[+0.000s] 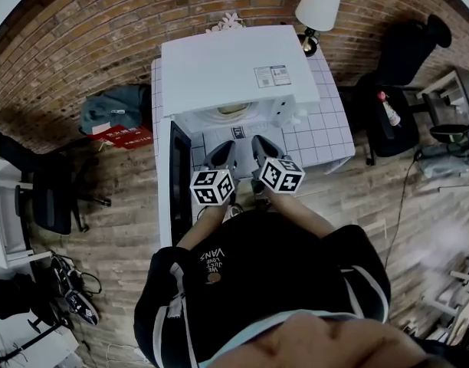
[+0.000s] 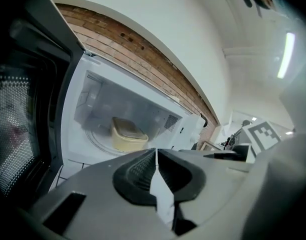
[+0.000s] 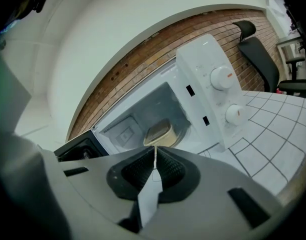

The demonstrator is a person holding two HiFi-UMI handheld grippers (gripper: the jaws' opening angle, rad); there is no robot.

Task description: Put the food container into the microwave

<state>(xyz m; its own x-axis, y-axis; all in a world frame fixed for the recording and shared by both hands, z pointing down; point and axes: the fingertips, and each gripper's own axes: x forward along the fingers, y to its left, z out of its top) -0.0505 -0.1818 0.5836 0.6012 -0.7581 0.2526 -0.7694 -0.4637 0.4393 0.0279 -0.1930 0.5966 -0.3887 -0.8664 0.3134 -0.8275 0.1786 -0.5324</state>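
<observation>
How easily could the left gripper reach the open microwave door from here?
Probably yes, easily: the door stands swung open right beside the left gripper, on its left, and nothing shows between them. Its jaws are shut and empty.

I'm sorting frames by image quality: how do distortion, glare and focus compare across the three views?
Head view: strong fisheye, dark corners, microwave top nearly washed out. Left gripper view: ceiling lamp flares; food container hazy. Right gripper view: brick wall bows; right claw soft.

A lamp (image 1: 319,4) stands by the tiled table (image 1: 326,136); perhaps a bag (image 1: 112,110) lies nearby.
</observation>
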